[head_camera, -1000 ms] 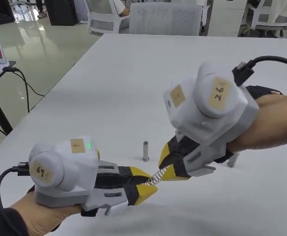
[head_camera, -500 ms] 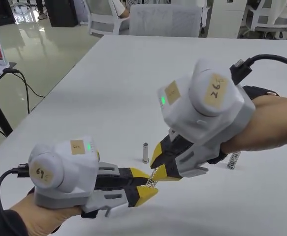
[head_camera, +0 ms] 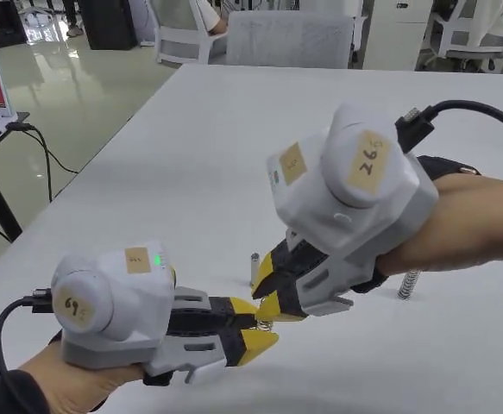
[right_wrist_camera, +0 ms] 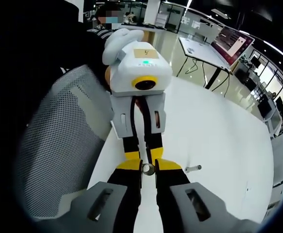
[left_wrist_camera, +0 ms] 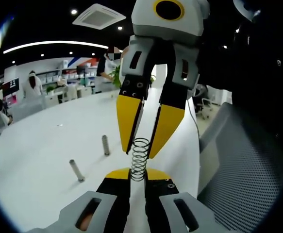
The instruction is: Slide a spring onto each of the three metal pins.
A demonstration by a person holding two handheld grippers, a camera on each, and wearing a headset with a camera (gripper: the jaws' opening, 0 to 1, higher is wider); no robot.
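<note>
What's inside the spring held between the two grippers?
No pin: the left gripper view shows light background between the coils of the spring. Its lower end is hidden between the jaws of the left gripper; the right gripper holds its top.

my left gripper point(head_camera: 264, 326), at seven o'clock in the head view, has a white housing, a tan sticker point(head_camera: 76, 304) marked 69, a green light point(head_camera: 157, 260), a black cable point(head_camera: 5, 323) and black jaws with yellow fingertips point(head_camera: 255, 343). my right gripper point(head_camera: 265, 291), at three o'clock, looks the same, stickered 26. a dark sleeve point(head_camera: 9, 392) covers my left wrist.

Between left gripper point(head_camera: 265, 329) and right gripper point(head_camera: 267, 297), a spring point(left_wrist_camera: 140, 159); pin point(head_camera: 254, 260) seemingly behind.
</note>
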